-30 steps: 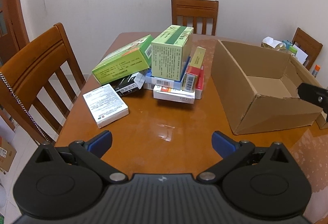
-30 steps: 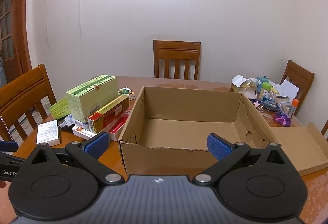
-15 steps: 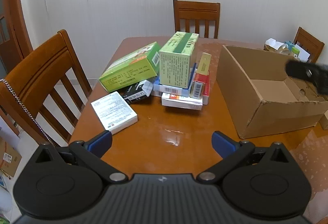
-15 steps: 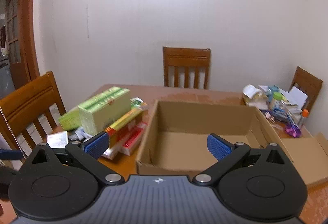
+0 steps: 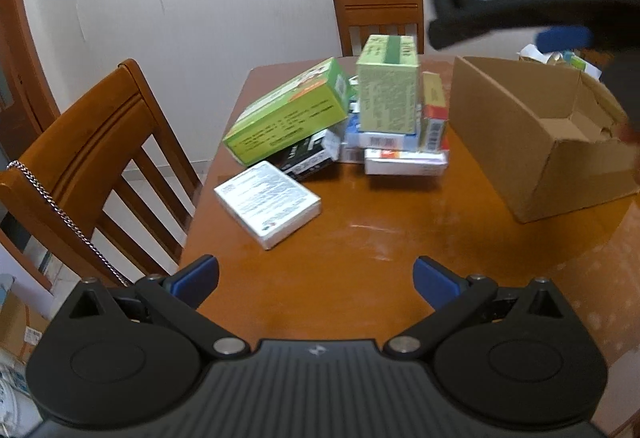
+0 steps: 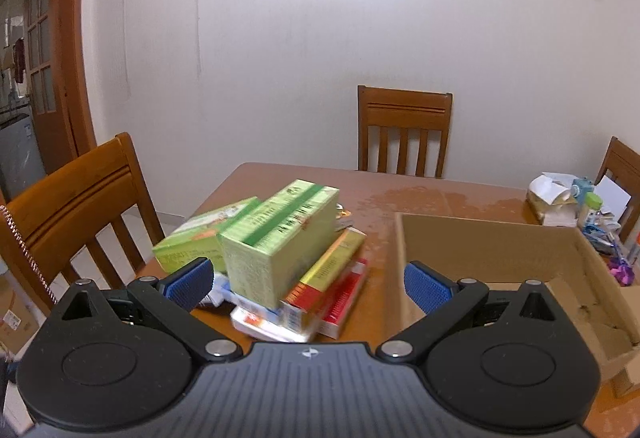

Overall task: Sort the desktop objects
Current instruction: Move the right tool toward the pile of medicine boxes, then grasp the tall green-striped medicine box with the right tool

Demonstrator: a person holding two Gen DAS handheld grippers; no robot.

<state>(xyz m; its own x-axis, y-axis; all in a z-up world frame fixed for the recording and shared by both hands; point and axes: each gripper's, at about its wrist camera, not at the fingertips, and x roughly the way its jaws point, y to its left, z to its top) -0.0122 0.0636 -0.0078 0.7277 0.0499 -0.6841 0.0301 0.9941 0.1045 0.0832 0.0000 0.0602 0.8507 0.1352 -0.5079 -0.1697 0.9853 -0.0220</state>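
A pile of medicine boxes sits mid-table: a tall pale green box point(image 5: 387, 93) point(image 6: 280, 238) tops it, a bright green box point(image 5: 288, 113) leans at its left, and a yellow-red box point(image 6: 328, 270) lies at its right. A white box point(image 5: 268, 203) lies flat apart, nearer me. An open cardboard carton point(image 5: 536, 133) point(image 6: 492, 262) stands to the right, nothing visible inside. My left gripper point(image 5: 316, 280) is open, low over bare table before the white box. My right gripper point(image 6: 306, 284) is open, raised above the pile; it also appears blurred at top right point(image 5: 520, 13).
Wooden chairs stand at the left point(image 5: 92, 157) and at the far side point(image 6: 404, 133) of the brown table point(image 5: 360, 258). Clutter of bottles, paper and pens point(image 6: 580, 209) fills the far right corner. A loose cardboard flap point(image 6: 628, 358) lies right of the carton.
My right gripper rose and swung left from facing the carton to above the box pile. My left gripper drew back and up slightly. Both stayed open.
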